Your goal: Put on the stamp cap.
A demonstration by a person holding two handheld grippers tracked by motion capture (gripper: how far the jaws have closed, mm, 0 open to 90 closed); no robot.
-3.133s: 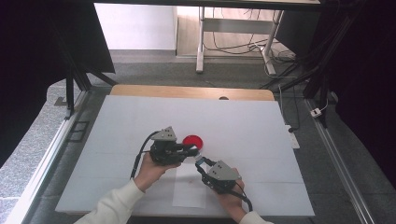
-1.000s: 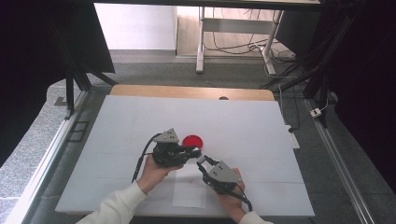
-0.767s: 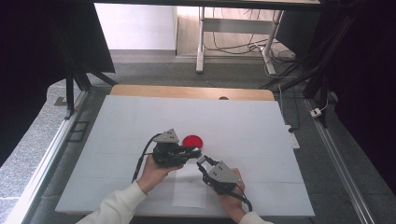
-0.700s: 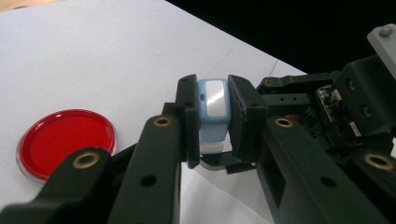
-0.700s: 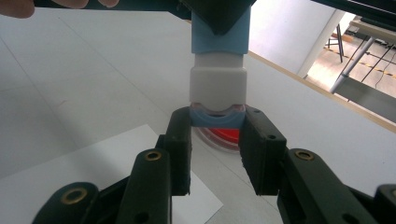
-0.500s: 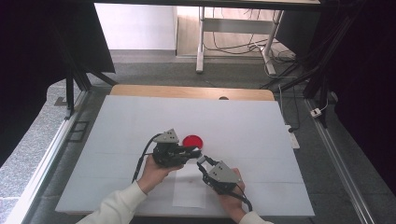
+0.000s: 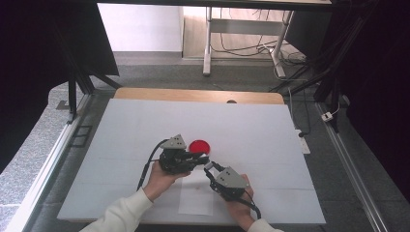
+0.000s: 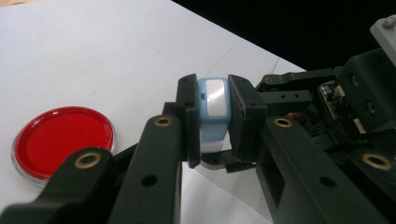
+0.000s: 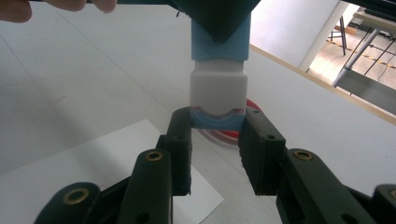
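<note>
A: Between the 2 grippers, above the white table (image 7: 121,145), a small blue-and-white capped container (image 8: 214,112) spans the gap. Left gripper (image 8: 214,122) pinches its blue end; right gripper (image 9: 218,126) clamps the other blue end.

B: Axis?

A: Long axis runs from claw to claw. Red dish (image 8: 63,140) sits just beside. Container is too small to identify in the high view.

The tool (image 8: 210,121) jaws are matt black plastic. The clip (image 8: 214,105) looks smooth, glossy plastic. The red lid (image 8: 63,140) shines glossy. The worktop (image 7: 270,130) is matt white, its far edge wood.
</note>
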